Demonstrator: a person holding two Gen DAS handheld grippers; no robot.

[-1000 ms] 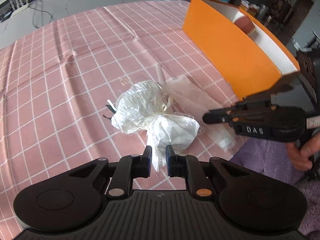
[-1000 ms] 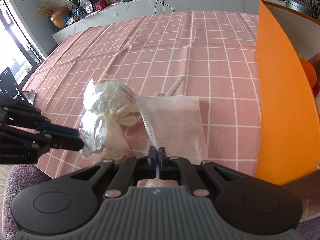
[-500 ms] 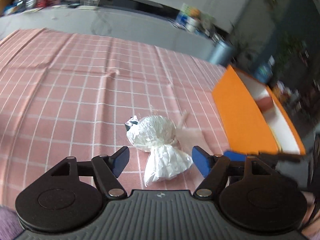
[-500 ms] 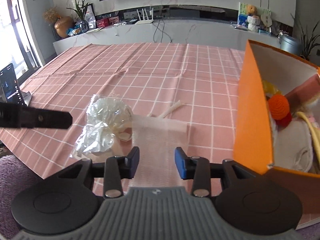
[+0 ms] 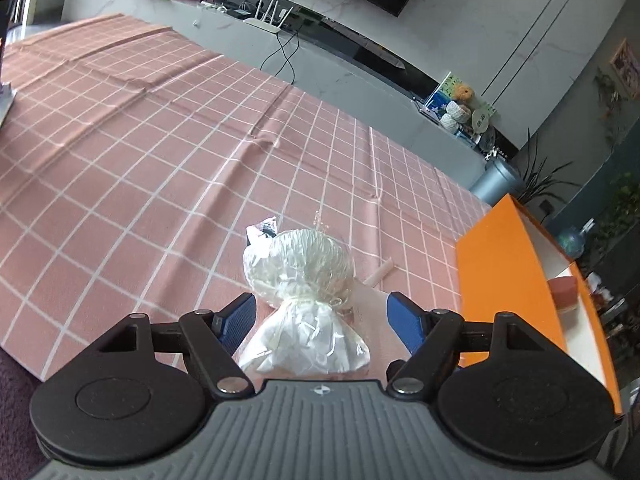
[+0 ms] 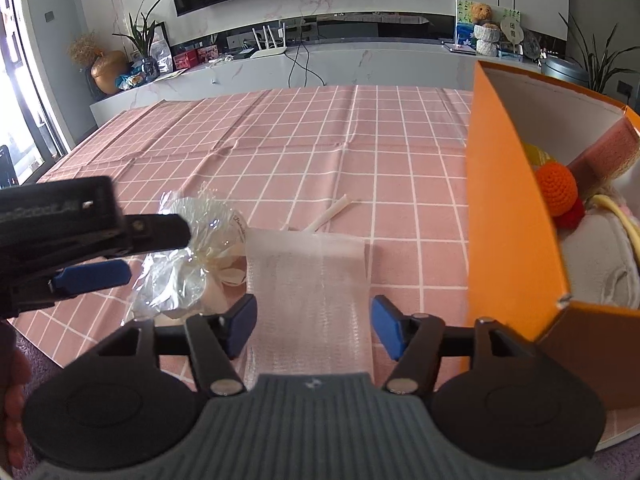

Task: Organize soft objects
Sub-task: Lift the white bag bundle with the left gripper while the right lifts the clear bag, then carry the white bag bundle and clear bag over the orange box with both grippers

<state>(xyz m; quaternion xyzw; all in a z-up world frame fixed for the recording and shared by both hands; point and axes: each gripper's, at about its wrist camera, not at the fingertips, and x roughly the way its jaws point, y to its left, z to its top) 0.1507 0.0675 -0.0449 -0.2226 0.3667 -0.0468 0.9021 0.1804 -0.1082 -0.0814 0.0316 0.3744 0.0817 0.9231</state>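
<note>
The left gripper (image 5: 320,322) is spread wide, its blue pads on either side of a cellophane-wrapped bundle (image 5: 304,280) without touching it. The bundle lies on the tabletop (image 5: 160,168), which is covered by a pink checked cloth; it has a rounded far part, a tied waist, and a flared crinkled tail near the gripper. A small white stick (image 5: 380,274) lies on the cloth just right of the bundle.

The right gripper (image 6: 312,326) is also spread, holding nothing. Between and beyond its blue pads a flat translucent mesh sleeve (image 6: 308,280) lies on the cloth, its near end hidden under the gripper body. In this view the cellophane bundle (image 6: 196,248) sits just left of the sleeve, touching or nearly touching its left edge, and the white stick (image 6: 330,216) lies just beyond the sleeve's far edge. The left gripper (image 6: 92,256) reaches in from the left, over the bundle.

At the right stands an open orange box (image 6: 508,216) with white inner walls. Inside it are an orange crocheted ball (image 6: 556,188), a pink roll (image 6: 608,148) leaning against the far wall, and a pale cloth item (image 6: 596,264). The box stands near the sleeve, apart from it.
</note>
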